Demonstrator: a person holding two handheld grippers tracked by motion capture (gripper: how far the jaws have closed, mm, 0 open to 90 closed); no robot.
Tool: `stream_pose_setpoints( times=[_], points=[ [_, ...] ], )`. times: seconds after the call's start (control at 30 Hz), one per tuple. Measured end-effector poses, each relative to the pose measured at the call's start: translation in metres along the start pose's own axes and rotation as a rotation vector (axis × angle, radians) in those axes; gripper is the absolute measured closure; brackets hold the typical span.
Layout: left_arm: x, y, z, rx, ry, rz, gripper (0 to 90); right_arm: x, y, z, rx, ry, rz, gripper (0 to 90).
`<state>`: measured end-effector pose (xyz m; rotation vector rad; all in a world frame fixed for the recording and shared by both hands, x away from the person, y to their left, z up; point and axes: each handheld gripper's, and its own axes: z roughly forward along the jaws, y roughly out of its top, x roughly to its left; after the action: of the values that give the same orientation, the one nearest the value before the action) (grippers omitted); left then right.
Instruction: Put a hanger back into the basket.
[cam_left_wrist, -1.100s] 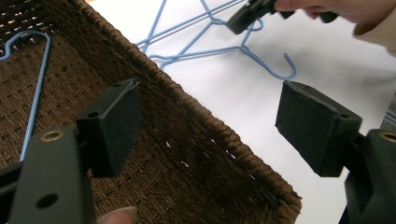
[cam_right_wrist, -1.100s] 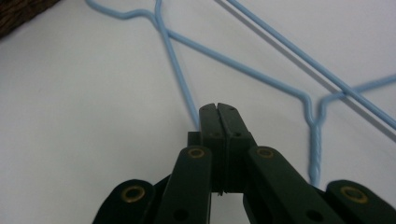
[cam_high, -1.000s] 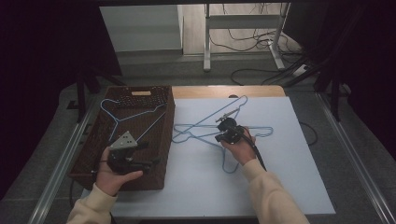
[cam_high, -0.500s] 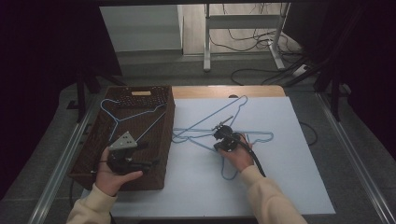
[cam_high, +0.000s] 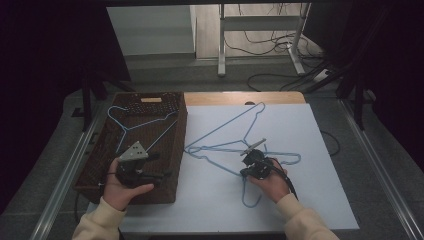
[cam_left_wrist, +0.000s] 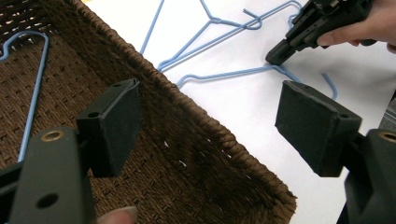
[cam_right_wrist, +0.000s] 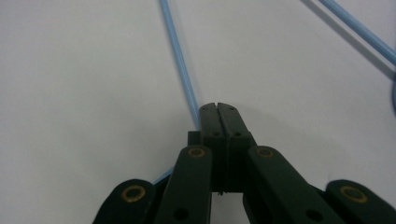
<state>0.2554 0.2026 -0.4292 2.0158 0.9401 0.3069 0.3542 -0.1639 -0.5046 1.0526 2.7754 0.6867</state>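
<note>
Black jaws of the left gripper (cam_left_wrist: 210, 135) stand wide apart with nothing between them, over the near end of the brown wicker basket (cam_high: 100, 170), where one blue wire hanger (cam_high: 137, 127) lies. Farther right, the right gripper (cam_high: 246, 172) is pressed closed against a wire of the blue hangers (cam_high: 225, 147) tangled on the white table (cam_high: 320, 200).
</note>
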Motion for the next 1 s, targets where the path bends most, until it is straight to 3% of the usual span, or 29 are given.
stream_pose_setpoints(
  times=[0.37,0.57,0.7,0.8,1.0],
  points=[
    [0.001,0.000,0.001,0.001,-0.003,0.001,22.4,-0.003,-0.030,-0.019,0.026,0.002,-0.004,89.8],
    [0.001,0.001,0.002,0.003,-0.002,0.003,22.4,0.004,-0.006,-0.017,-0.030,0.005,-0.019,89.8],
    [0.000,0.001,0.001,0.001,-0.004,0.004,22.4,0.011,0.017,0.004,-0.015,0.021,-0.036,89.7],
    [0.001,0.000,0.001,0.002,-0.004,0.003,22.4,0.014,0.022,0.014,-0.001,0.032,-0.038,89.7],
    [0.000,0.000,0.001,0.004,-0.005,0.006,22.4,0.019,0.016,0.011,0.012,0.068,-0.052,89.8]
  ],
)
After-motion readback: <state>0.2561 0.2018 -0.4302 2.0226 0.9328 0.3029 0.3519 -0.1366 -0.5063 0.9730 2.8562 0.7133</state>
